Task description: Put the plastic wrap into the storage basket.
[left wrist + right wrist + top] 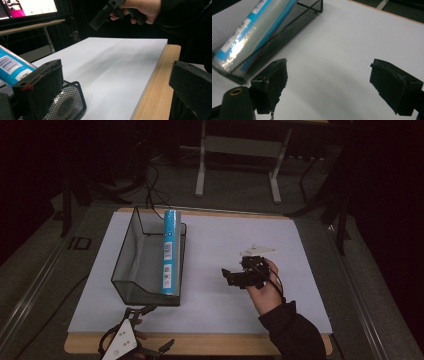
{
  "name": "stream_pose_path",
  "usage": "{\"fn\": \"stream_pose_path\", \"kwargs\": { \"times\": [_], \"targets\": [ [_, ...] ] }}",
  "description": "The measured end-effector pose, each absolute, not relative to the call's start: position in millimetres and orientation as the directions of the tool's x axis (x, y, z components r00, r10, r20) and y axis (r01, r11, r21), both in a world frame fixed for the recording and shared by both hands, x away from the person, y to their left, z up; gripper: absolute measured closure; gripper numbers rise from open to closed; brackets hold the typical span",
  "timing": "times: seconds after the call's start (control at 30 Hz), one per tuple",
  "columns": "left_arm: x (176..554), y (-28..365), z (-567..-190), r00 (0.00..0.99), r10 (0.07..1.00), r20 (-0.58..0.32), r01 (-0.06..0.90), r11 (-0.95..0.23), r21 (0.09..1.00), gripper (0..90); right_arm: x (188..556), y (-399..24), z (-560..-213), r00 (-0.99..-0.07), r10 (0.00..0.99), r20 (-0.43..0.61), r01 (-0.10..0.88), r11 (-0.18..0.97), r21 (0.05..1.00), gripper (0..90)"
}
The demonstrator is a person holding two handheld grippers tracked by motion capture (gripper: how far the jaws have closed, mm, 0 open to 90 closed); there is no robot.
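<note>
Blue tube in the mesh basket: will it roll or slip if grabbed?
The blue tube looks round and glossy, so it would probably roll once on the white board and may slip between jaws. Leaning along the mesh basket wall, it likely slides if nudged.

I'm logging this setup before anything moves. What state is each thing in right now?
Blue tube: lying along the right side of the basket, far end propped on its rim.
Mesh basket: upright on the white board, holding the tube.
Left gripper: open, empty, at the table's near edge.
Right gripper: open, empty, over the white board.
</note>
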State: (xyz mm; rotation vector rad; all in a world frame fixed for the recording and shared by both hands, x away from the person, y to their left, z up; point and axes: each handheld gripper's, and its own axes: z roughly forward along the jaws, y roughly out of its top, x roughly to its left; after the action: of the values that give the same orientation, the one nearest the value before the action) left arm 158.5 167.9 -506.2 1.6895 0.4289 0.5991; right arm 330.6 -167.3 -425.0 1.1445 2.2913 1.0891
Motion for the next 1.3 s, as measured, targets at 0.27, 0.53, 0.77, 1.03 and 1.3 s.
{"fn": "stream_pose_path", "kwargs": {
  "times": [0.27,0.53,0.77,1.03,1.3],
  "targets": [
    [158.4,167.4,-506.6,0.797,0.584,0.155,-0.041,-0.204,0.978,0.1,313.9,-194.8,-432.9,-0.589,0.808,0.012,0.516,0.364,0.775,14.9],
    [158.7,168.8,-506.4,0.791,0.593,0.151,-0.037,-0.201,0.979,0.0,292.7,-220.5,-441.0,-0.560,0.828,-0.037,0.498,0.373,0.783,14.9],
    [159.4,168.6,-506.8,0.789,0.595,0.153,-0.036,-0.204,0.978,0.1,275.8,-240.0,-457.9,-0.547,0.836,-0.047,0.520,0.383,0.764,14.9],
    [159.9,167.2,-507.1,0.791,0.593,0.148,-0.033,-0.201,0.979,0.0,263.0,-254.9,-470.4,-0.527,0.849,-0.042,0.523,0.363,0.771,14.8],
    [160.0,166.4,-508.6,0.794,0.590,0.145,-0.026,-0.205,0.978,0.0,255.9,-268.7,-480.8,-0.497,0.865,-0.067,0.508,0.352,0.786,14.9]
  ]
}}
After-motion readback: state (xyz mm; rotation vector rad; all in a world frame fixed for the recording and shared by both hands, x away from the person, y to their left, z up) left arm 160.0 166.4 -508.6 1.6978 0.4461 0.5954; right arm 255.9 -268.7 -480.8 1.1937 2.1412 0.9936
